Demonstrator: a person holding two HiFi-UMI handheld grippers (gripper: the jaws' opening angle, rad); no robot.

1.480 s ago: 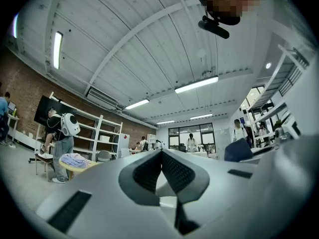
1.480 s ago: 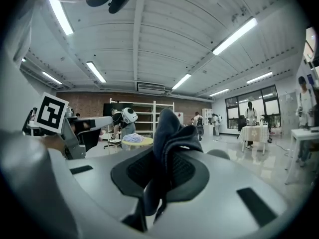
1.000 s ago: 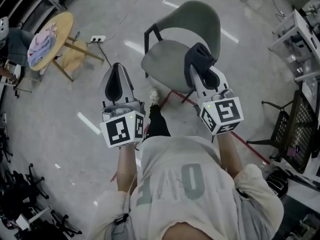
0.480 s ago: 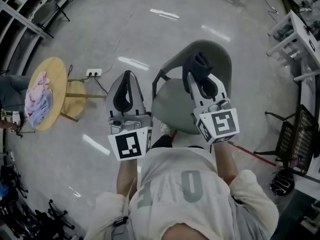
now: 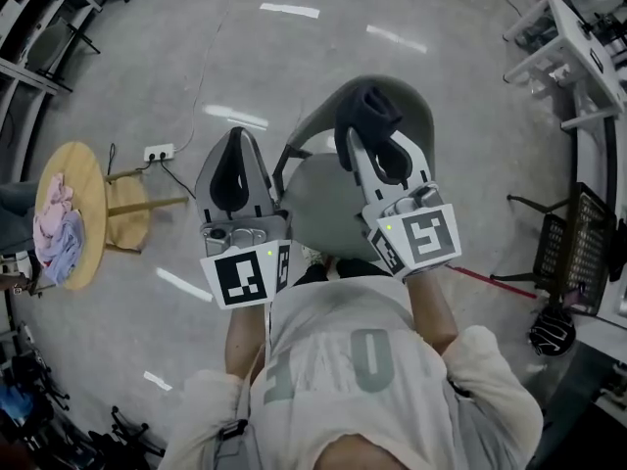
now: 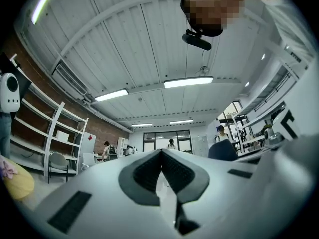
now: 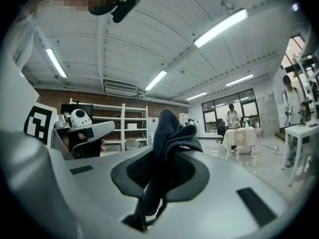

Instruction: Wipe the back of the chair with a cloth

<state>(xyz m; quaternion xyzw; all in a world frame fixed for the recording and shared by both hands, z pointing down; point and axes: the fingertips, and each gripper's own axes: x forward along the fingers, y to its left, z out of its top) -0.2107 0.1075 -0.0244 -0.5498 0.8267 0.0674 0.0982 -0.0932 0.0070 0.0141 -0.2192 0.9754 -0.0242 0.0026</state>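
A grey-green shell chair (image 5: 416,116) stands on the floor just ahead of the person, its seat (image 5: 318,204) facing them. My right gripper (image 5: 361,133) is shut on a dark blue cloth (image 5: 370,104), which shows in front of the chair's back in the head view. In the right gripper view the cloth (image 7: 169,131) sticks up out of the closed jaws of the right gripper (image 7: 158,156). To the left of the chair, my left gripper (image 5: 236,137) is shut with nothing in it. The left gripper (image 6: 161,154) points up at the ceiling.
A round wooden side table (image 5: 86,179) with a heap of pink and blue cloths (image 5: 51,225) stands at the left. A power strip (image 5: 157,152) and cable lie on the floor. White desks (image 5: 568,37) and a black mesh chair (image 5: 578,248) are at the right.
The person has stepped closer to the chair, and the side table has slid left in the view. Both grippers stay shut; the right one with the cloth now shows in front of the chair's back.
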